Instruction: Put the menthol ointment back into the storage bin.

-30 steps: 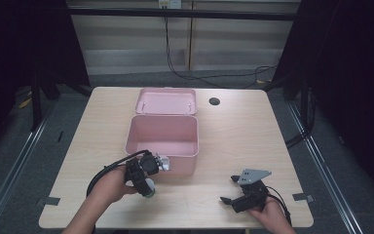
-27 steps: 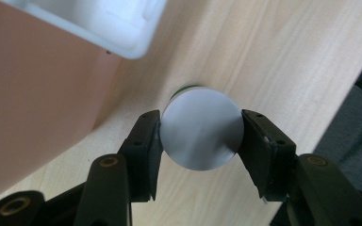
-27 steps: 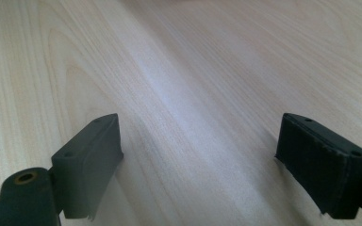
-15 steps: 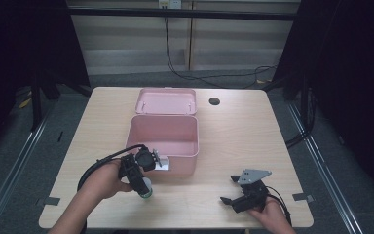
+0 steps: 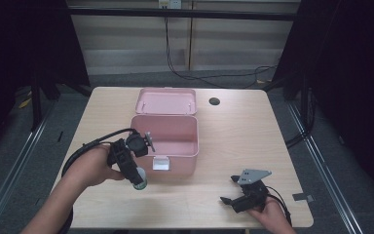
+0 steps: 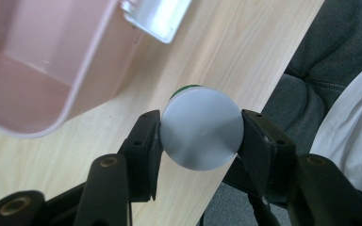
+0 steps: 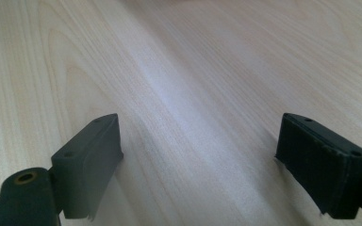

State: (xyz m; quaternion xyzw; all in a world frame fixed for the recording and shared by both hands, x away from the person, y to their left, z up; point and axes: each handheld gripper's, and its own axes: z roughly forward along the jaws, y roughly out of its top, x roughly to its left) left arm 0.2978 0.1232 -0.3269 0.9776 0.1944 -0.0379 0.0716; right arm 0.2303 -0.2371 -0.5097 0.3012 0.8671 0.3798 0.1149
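Note:
My left gripper (image 5: pixel 137 176) (image 6: pixel 200 136) is shut on a small green bottle with a white cap (image 5: pixel 139 179) (image 6: pixel 201 127), held in the air just in front of the pink box's (image 5: pixel 165 141) left front corner. The cap faces the camera in the left gripper view, pinched between both black pads (image 6: pixel 143 150). The box stands open in the table's middle, its lid (image 5: pixel 166 101) leaning back. Near the front right edge my right gripper (image 5: pixel 231 191) (image 7: pixel 198 165) rests low over the bare wood, jaws wide open with nothing between them.
The box's silver latch (image 5: pixel 160 163) (image 6: pixel 156 16) hangs on its front wall. A round dark hole (image 5: pixel 214 101) sits in the tabletop at the back right. The table's near edge and the person's lap (image 6: pixel 311 94) lie close behind the bottle.
The left hand has lifted the bottle upward and slightly left of where it was. The right gripper has stayed still.

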